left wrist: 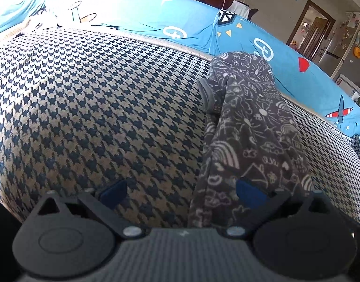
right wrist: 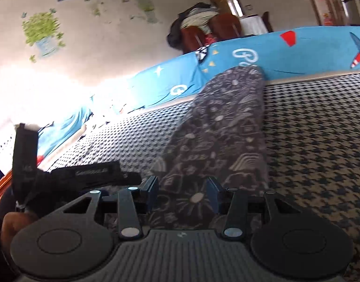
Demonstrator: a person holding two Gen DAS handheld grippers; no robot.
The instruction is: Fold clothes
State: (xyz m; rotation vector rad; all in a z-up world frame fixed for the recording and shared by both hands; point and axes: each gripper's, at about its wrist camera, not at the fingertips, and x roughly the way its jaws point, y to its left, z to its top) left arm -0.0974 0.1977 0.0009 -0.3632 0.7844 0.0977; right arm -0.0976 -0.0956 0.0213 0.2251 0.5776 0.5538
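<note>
A dark grey garment [left wrist: 248, 127] with a white doodle print lies as a long strip on the houndstooth cover [left wrist: 97, 108], reaching back to the blue sheet. A plain grey cuff [left wrist: 206, 92] shows on its left side. My left gripper [left wrist: 182, 192] stands wide open at the strip's near end. Its right pad [left wrist: 249, 193] is over the cloth and its left pad [left wrist: 114, 191] is over bare cover. In the right wrist view the same garment [right wrist: 217, 129] runs straight into my right gripper [right wrist: 182, 188], which is shut on a thick bunch of it that fills the gap.
A blue sheet [left wrist: 156, 16] printed with planes borders the far side of the cover. Brown chairs [right wrist: 203, 33] with piled clothes, doorways and a fridge [left wrist: 339, 47] stand beyond. The black body of the other hand tool [right wrist: 86, 171] and a hand [right wrist: 15, 223] sit at left.
</note>
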